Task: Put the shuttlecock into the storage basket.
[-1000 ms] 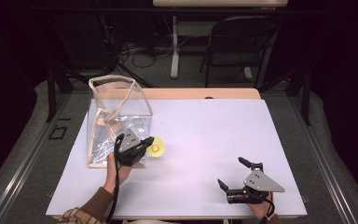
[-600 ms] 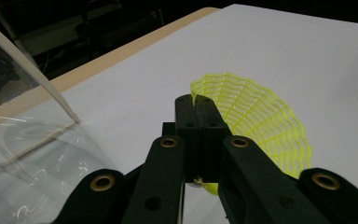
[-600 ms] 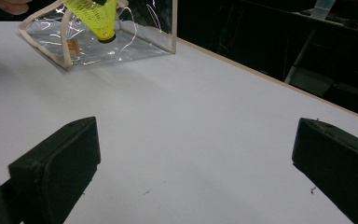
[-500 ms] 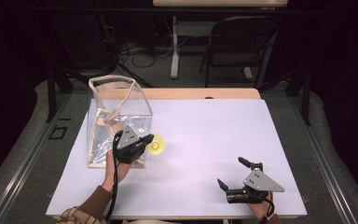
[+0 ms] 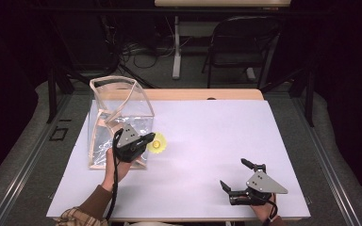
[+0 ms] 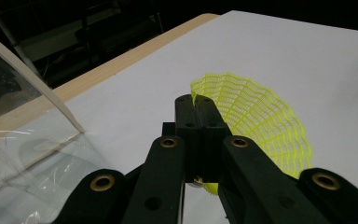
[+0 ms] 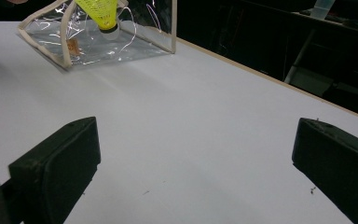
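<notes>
- The left gripper is clenched on the rim of a yellow plastic mesh shuttlecock, its jaws pressed together over the netted skirt.
- The shuttlecock is held just above the white table surface, right beside the near corner of a clear plastic bag with beige edging that stands open on the table's left part.
- The right gripper rests low near the table's front right, well apart from the bag, jaws spread wide and grasping nothing.
</notes>
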The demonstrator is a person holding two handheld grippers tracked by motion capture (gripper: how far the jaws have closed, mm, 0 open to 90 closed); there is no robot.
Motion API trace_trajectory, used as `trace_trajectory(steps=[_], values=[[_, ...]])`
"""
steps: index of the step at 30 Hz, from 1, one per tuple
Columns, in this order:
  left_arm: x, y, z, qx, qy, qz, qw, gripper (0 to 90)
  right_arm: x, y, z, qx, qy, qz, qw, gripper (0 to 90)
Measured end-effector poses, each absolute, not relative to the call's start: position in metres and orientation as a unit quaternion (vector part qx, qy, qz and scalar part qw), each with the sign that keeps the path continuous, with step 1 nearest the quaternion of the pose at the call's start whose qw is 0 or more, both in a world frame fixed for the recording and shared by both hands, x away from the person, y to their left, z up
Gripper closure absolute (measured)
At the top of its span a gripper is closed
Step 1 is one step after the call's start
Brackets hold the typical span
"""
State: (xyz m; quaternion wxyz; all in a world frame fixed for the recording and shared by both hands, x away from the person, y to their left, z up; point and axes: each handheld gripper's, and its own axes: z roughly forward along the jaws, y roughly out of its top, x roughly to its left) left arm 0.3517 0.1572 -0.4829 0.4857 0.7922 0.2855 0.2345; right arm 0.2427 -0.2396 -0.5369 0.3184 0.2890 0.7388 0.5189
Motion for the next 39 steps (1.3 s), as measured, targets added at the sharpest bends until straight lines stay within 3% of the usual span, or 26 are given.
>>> trace_trajectory(steps=[39], values=[[0.370, 0.151, -0.449, 0.795, 0.259, 0.213, 0.506, 90.0, 0.243, -0.239, -0.537, 0.289, 0.738, 0.519, 0.320, 0.4]])
